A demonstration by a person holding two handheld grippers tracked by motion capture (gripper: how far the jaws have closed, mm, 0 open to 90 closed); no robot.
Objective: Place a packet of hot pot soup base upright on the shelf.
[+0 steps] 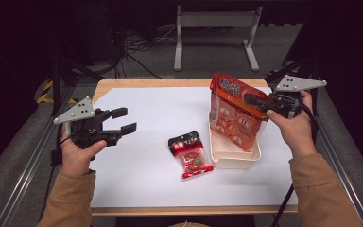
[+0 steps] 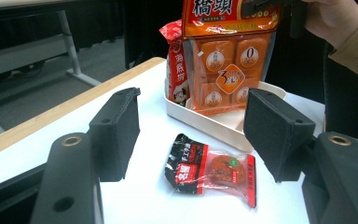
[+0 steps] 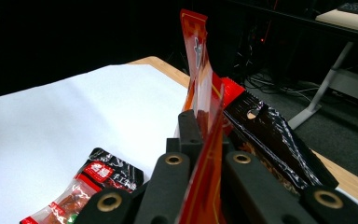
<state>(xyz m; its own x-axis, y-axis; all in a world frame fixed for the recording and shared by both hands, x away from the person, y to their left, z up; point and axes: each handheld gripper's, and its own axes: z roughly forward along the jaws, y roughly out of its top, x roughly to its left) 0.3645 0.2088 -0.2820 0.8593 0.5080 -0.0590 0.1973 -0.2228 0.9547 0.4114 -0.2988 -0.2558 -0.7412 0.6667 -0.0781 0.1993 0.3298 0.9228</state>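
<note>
While my right gripper (image 1: 257, 102) clamps the orange packet (image 1: 231, 118) over the tray (image 1: 236, 158), my left gripper (image 1: 123, 120) gapes empty; the small sachet (image 1: 190, 153) lies unpacked.

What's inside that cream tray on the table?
The cream tray holds the big orange packet, standing upright and gripped at its top by the right hand-held gripper, beside a red packet. The tray's floor is covered.

This looks like a lab or recording room rather than a home. A wooden table (image 1: 170, 83) under a white sheet (image 1: 151, 142) stands on grey carpet, flanked left and right by metal rails (image 1: 26, 168). Beyond its far edge, loose cables (image 1: 139, 47) trail across the floor beside a grey desk frame (image 1: 217, 28). The surrounding walls are dark, perhaps black curtains.
</note>
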